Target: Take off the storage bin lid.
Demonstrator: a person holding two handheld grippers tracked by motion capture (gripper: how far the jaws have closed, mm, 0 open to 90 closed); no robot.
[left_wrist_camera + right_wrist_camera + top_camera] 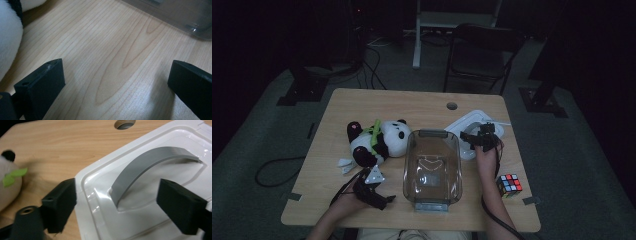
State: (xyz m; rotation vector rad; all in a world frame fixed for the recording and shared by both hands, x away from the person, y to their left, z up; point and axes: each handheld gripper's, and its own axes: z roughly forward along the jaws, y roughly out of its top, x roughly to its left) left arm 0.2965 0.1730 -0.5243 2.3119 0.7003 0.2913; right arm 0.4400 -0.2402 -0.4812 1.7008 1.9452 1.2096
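Above glossy white lid [160, 202], curved grey handle [147, 167], matte.

A: Where is the left gripper [371, 187]?

B: Down low at the near left. The left hand [346, 201] holds it from behind, and the forearm comes in from the bottom edge. It points a bit to the right.

A: How do its jaws stand?

B: Wide apart. In the left gripper view there is one black jaw on each side, with nothing between them.

A: And the right gripper [482, 137]?

B: It is farther out on the right. The right hand [486, 159] holds it, with the arm stretched forward.

A: Are its jaws apart too?

B: Yes, far apart. They squeeze nothing.
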